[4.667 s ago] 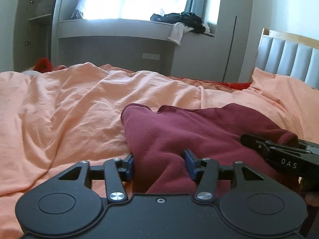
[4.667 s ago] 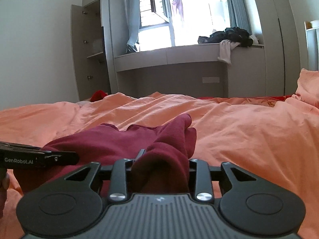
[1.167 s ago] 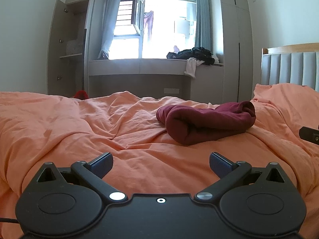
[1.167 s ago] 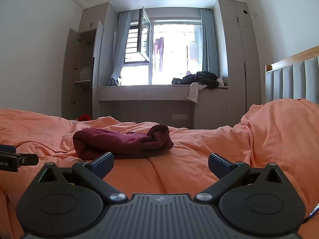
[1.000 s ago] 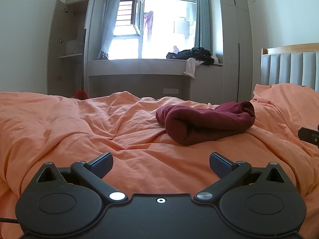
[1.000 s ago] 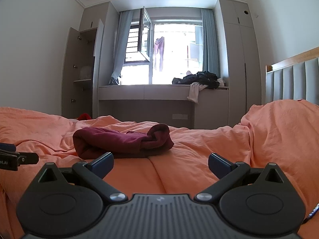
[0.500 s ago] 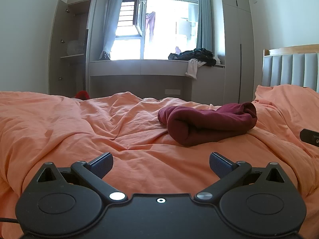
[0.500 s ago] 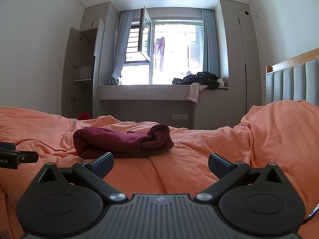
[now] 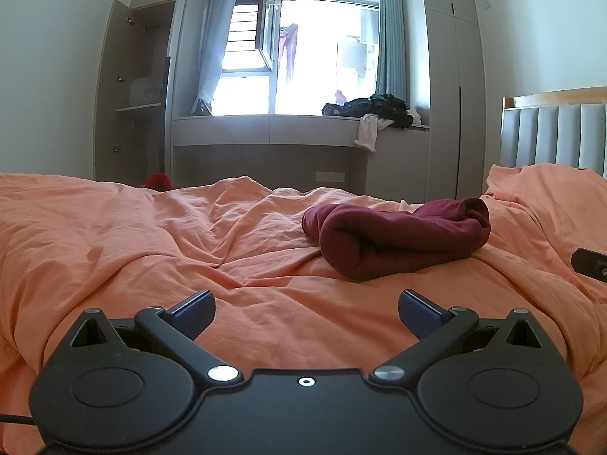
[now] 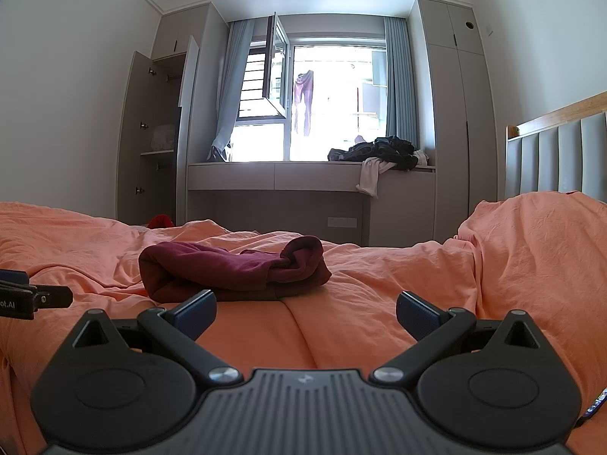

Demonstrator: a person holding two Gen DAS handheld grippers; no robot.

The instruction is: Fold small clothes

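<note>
From the left wrist view, the maroon garment lies folded into a thick, soft bundle on the orange duvet of the bed, its long axis running side to side across the view, one rounded folded end toward the left and a rolled end toward the headboard side on the right. The fabric looks like matte fleece or knit, with deep creases between the layers. The left gripper sits low over the duvet with its jaws spread wide, blue ribbed pads facing each other and nothing between them; the garment is well ahead of it and to its right. The tip of the right gripper shows at the right edge, near the garment's right end. The duvet is crumpled cotton-like cloth with long wrinkles. From the right wrist view, the same garment lies ahead and left of centre, long axis again crosswise, the rolled, bunched end on the right and the smooth folded end on the left. The right gripper has its jaws spread apart and holds nothing. The left gripper shows at the left edge, near the garment's left end. Beyond the bed a window seat carries a heap of dark clothes.
</note>
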